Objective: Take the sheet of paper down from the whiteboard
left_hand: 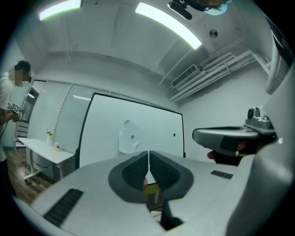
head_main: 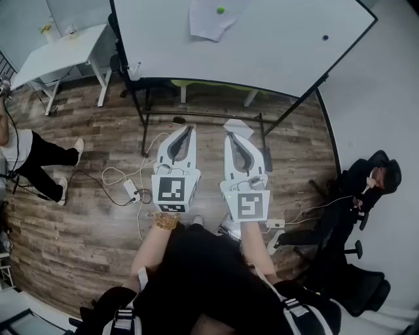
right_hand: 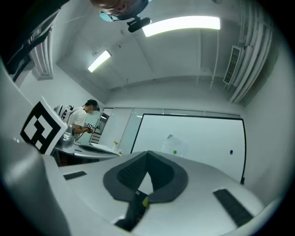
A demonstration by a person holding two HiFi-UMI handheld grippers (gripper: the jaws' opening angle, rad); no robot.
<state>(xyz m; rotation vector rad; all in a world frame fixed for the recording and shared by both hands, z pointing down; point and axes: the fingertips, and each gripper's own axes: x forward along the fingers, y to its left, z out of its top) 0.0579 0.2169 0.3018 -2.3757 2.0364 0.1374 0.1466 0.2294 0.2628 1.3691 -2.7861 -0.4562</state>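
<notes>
A white sheet of paper (head_main: 211,19) hangs on the whiteboard (head_main: 281,46), pinned by a green magnet (head_main: 220,10). A dark blue magnet (head_main: 325,38) sits alone further right on the board. The paper (left_hand: 128,137) shows small and distant in the left gripper view, and the same paper (right_hand: 175,145) shows far off in the right gripper view. My left gripper (head_main: 188,129) and right gripper (head_main: 232,136) are held side by side, well short of the board, both pointing at it. Both are shut with nothing between the jaws.
The whiteboard stands on a black frame (head_main: 196,118) with floor feet. A white table (head_main: 59,55) is at the far left. A person (head_main: 29,157) stands at left; another person (head_main: 363,186) sits on a chair at right. Cables and a power strip (head_main: 131,191) lie on the floor.
</notes>
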